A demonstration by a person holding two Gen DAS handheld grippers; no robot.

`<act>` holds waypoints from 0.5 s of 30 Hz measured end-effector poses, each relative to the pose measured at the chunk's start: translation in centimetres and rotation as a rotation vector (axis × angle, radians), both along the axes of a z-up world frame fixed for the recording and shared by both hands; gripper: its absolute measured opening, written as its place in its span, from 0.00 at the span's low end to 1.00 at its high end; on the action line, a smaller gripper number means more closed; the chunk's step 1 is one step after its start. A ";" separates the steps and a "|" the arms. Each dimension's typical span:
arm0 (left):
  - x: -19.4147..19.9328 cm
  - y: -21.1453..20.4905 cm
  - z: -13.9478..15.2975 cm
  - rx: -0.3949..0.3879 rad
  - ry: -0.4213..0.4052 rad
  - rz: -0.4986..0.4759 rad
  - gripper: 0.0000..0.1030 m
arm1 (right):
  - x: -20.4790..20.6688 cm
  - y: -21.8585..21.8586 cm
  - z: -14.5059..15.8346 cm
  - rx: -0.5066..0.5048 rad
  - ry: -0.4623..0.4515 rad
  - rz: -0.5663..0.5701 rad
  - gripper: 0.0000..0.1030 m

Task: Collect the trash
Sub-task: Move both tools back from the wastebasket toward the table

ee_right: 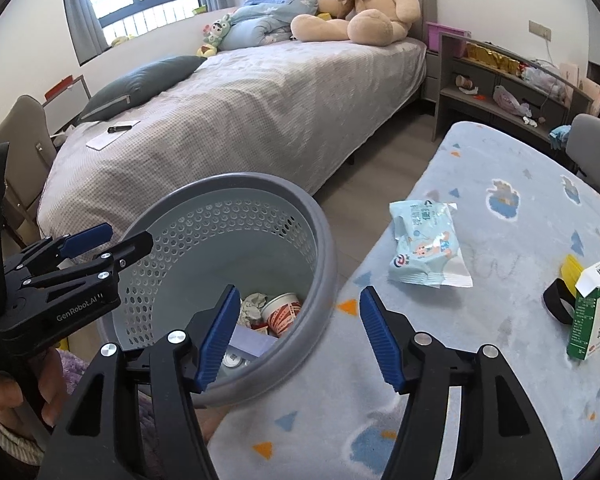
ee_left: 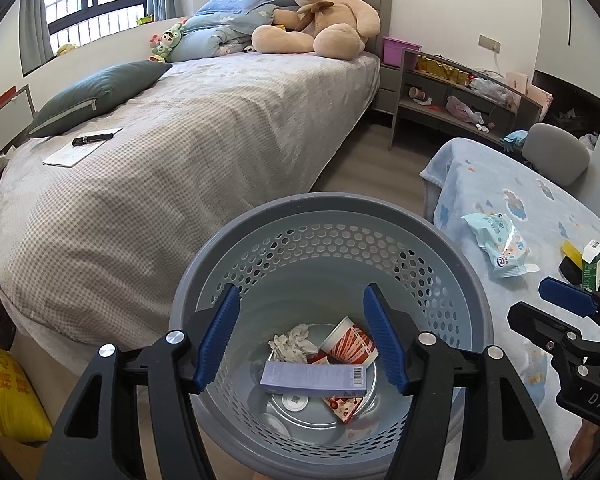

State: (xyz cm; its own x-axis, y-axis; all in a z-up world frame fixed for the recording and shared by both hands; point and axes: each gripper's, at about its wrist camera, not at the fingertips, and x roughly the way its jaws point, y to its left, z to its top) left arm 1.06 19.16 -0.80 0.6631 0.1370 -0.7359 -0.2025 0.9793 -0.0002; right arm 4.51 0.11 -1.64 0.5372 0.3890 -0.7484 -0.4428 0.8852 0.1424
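- Left wrist view looks down into the grey perforated trash basket, which stands on the floor between the bed and a low surface covered by a blue blanket.
- Lying at the basket's bottom are a pale purple box with a barcode, a red and white paper cup on its side, a crumpled tissue and a red patterned wrapper.
- The left gripper hangs over the basket's mouth with its blue pads well apart and nothing between them; the trash lies far below.
- The right gripper is likewise spread wide and empty, straddling the basket's right rim, one pad over the basket and the other over the blue blanket.
- On the blanket, right of the basket, lies a light blue snack packet, apart from both tools.
- Further right stands a green and white carton, upright, with a yellow item and a black band just beside it.
- A hand grips the left tool's handle at the near left of the right wrist view.
- Beyond the basket stretches a bed with a checked cover, bearing a dark grey pillow, a paper with a black pen on it, and a large teddy bear at the far end.
- A grey shelf unit stands against the far right wall.
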 end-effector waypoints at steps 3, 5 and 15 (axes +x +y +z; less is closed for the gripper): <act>-0.2 -0.5 0.2 -0.005 -0.008 -0.012 0.61 | -0.4 -1.2 -0.2 -0.009 0.005 -0.029 0.61; -0.3 -0.9 0.4 -0.004 -0.015 -0.020 0.61 | -0.8 -2.0 -0.3 -0.011 0.007 -0.050 0.62; -0.6 -3.7 0.8 -0.010 -0.031 -0.091 0.61 | -2.2 -6.7 -0.3 -0.027 0.012 -0.159 0.68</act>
State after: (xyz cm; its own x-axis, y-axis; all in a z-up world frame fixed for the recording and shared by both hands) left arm 0.45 15.45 -0.04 0.6953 0.0680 -0.7155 -0.1123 0.9936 -0.0148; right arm 2.28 -6.56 -1.98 0.5812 0.2796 -0.7643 -0.2952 0.9476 0.1222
